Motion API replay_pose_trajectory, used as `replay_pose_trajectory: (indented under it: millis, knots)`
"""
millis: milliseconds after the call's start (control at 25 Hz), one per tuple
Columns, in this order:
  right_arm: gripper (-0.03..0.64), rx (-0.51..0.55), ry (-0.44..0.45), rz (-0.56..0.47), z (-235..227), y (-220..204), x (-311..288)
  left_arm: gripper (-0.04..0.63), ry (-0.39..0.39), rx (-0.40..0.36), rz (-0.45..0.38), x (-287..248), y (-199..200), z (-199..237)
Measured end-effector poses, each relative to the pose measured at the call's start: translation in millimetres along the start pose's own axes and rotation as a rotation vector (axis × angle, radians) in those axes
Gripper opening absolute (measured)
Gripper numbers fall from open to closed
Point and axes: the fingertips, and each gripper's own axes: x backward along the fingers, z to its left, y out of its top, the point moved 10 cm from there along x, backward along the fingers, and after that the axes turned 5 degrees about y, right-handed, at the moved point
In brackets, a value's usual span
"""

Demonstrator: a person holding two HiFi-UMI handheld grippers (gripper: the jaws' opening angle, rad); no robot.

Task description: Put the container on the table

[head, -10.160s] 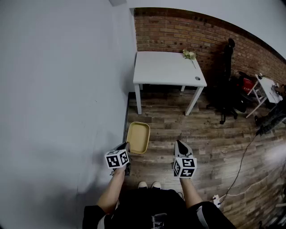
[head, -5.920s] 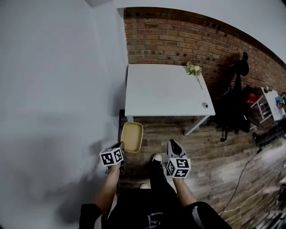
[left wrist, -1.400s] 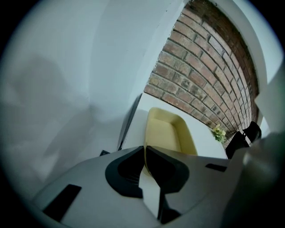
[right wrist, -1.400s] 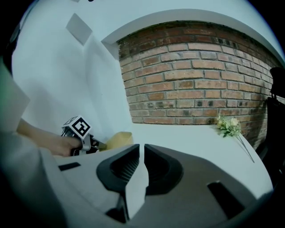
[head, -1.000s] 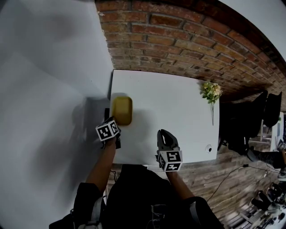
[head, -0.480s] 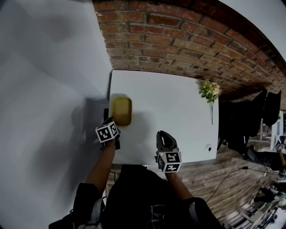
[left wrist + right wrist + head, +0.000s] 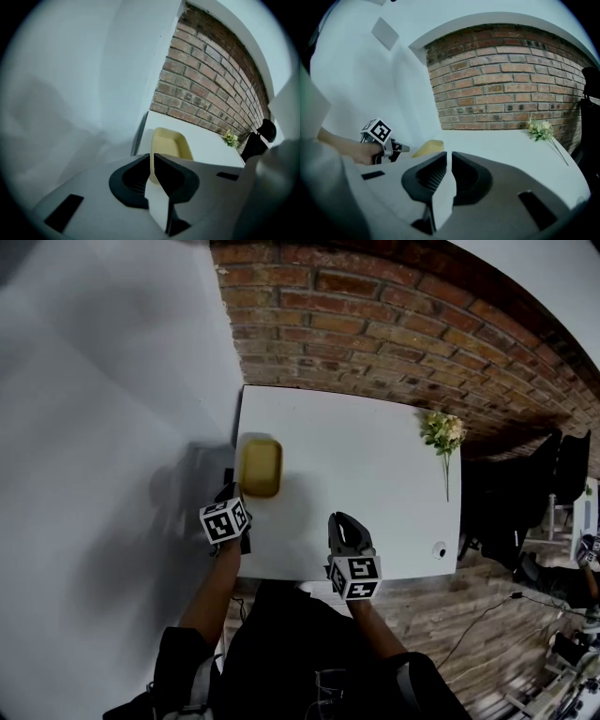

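While your left gripper (image 7: pixel 152 159) clamps the near rim of the yellow container (image 7: pixel 171 143) at the left edge of the table (image 7: pixel 366 465), your right gripper (image 7: pixel 449 157), jaws together, hovers over bare tabletop.

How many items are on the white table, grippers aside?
3: a yellow container at the left edge, its near rim between the left gripper's fingers; a flower sprig at the far right; a small round object near the right front corner.

The yellow container (image 7: pixel 260 467) sits near the white table's (image 7: pixel 361 474) left edge.
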Motion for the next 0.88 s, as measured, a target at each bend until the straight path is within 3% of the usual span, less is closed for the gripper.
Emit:
replay_pose_trajectory:
  millis: [880]
  knots:
    - [0.023, 0.074, 0.13, -0.135, 21, 4, 59, 0.014, -0.036, -0.158, -0.249, 130, -27, -27]
